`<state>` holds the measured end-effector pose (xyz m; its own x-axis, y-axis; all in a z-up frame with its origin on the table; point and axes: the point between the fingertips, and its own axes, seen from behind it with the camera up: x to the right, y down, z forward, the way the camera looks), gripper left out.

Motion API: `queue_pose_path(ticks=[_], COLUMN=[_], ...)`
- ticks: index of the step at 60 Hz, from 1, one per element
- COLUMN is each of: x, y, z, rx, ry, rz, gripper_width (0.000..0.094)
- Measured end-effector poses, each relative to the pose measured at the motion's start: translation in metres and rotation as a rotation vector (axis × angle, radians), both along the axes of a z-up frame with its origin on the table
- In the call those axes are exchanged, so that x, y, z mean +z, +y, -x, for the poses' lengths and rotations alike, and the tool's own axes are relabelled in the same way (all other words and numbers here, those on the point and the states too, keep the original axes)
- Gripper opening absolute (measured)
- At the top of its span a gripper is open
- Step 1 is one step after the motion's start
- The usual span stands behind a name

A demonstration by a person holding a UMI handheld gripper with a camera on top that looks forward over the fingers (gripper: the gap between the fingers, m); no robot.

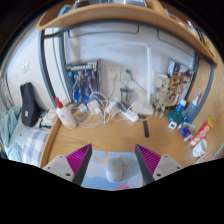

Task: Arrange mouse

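So the mouse was a pale grey one, sitting low between the two fingers of the gripper, on what looked like a light mat or sheet on the wooden desk. The pink pads stood wide apart with a clear gap on each side of the mouse, so nothing was clamped; it seemed to rest on its own.

My read: this was either the approach before a grab or just after a set-down, can't tell which. If it still needed moving, the next bit would call for closing evenly on its sides, and that rounded shell looked like it could slip.

Further back the desk was a mess: a white power strip with tangled cables, a black bag to one side, and small bottles and packets on the other, under a wooden shelf.
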<state>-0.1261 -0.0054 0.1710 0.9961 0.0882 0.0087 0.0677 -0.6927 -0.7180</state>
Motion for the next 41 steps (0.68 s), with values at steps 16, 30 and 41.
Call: queue_pose_path(ticks=[16,30,41], x=[0.102,0.131,0.131], y=[0.001,-0.007,-0.013], z=[-0.007,-0.017,-0.014], rx=[-0.024,-0.029,-0.023], ry=[0.033,0.013,0.017], rz=[-0.146,-0.202,-0.195], gripper_width=[0.0864,0.0863,0.0861])
